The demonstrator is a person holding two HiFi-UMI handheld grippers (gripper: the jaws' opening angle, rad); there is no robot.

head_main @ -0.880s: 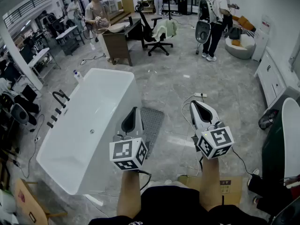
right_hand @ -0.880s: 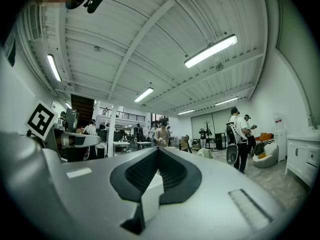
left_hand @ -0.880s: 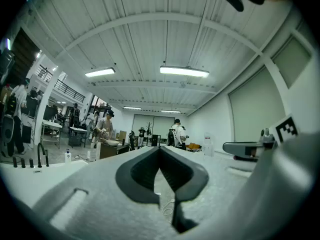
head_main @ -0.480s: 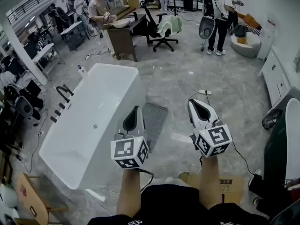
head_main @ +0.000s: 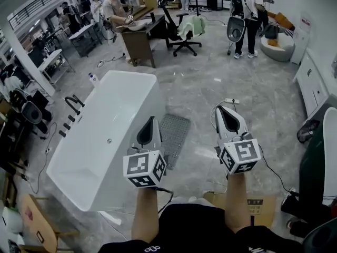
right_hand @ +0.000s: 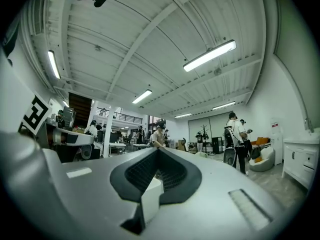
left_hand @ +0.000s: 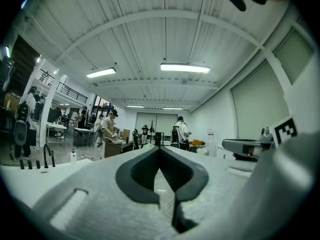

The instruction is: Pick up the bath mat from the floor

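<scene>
The bath mat (head_main: pixel 176 133), grey and textured, lies flat on the marble floor (head_main: pixel 210 83) just beside the long wall of the white freestanding bathtub (head_main: pixel 100 152), with nothing touching it. The person stands over it with both forearms stretched forward, a gripper in each hand at about waist height. The left gripper (head_main: pixel 151 121) points out over the seam between tub and mat, so in the head view it covers the mat's left edge. The right gripper (head_main: pixel 220 109) hangs over bare floor to the mat's right, well apart from it. In the left gripper view the fingers (left_hand: pixel 135 176) are pressed together at their tips with nothing between them, and beyond them lies only the open room. The right gripper view shows the same: fingers (right_hand: pixel 145 171) drawn together and empty, looking level across the hall. A white power strip (head_main: pixel 231 101) with its cable lies on the floor just beyond the right gripper. A black faucet (head_main: pixel 71 101) stands at the tub's far side, and a cardboard box (head_main: pixel 258 207) sits near the person's feet.
</scene>
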